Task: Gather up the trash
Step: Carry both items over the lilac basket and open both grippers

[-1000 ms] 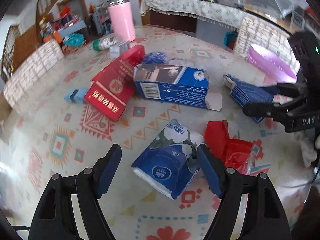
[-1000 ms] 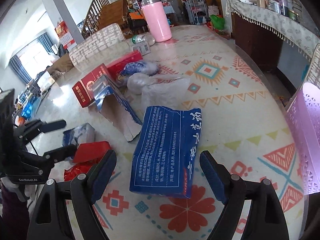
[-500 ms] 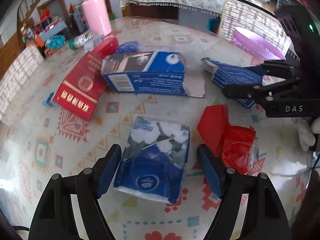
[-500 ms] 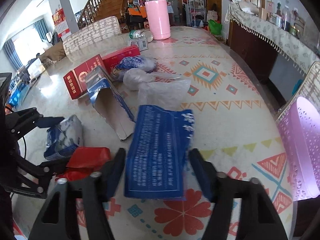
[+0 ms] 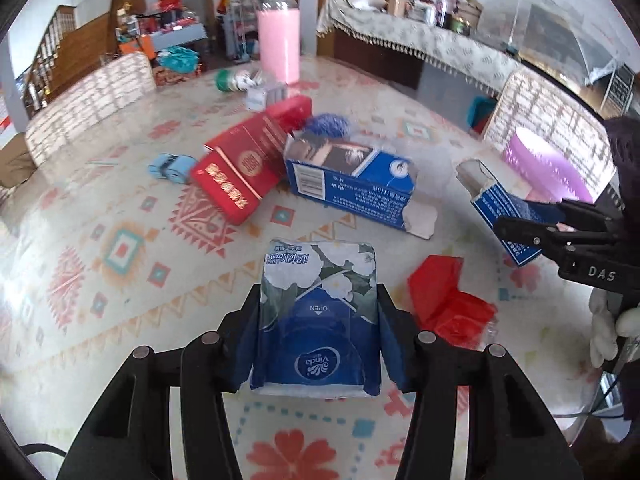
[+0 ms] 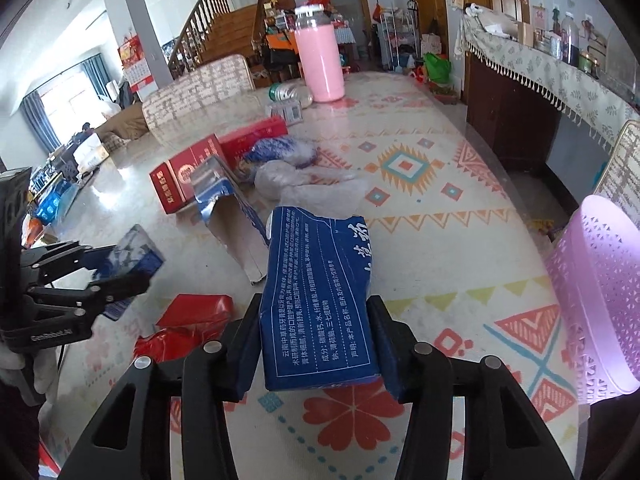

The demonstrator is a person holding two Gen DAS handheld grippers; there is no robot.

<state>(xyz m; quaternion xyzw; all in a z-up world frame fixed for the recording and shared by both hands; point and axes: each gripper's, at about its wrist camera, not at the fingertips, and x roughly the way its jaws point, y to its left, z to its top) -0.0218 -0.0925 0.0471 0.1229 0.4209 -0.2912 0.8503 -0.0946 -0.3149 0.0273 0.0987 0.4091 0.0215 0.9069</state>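
Observation:
My left gripper (image 5: 318, 326) is shut on a blue and white tissue pack (image 5: 318, 300) and holds it just above the table. My right gripper (image 6: 316, 334) is shut on a flattened blue toothpaste box (image 6: 320, 292); it also shows in the left wrist view (image 5: 504, 208). A crumpled red wrapper (image 5: 448, 300) lies on the table between the two grippers. A torn blue carton (image 5: 352, 184) and red boxes (image 5: 248, 164) lie further back. A lilac plastic basket (image 6: 596, 300) stands at the right table edge.
A pink flask (image 5: 278, 46), a lying bottle (image 5: 234, 80) and a small box stand at the far side. Clear plastic bags (image 6: 304, 178) and a blue scrubber (image 5: 328, 125) lie by the red boxes. A small blue toy car (image 5: 170, 167) sits left. Chairs surround the table.
Both grippers were open a second ago. The left has closed on the tissue pack and the right on the blue toothpaste box, and both objects are now lifted slightly.

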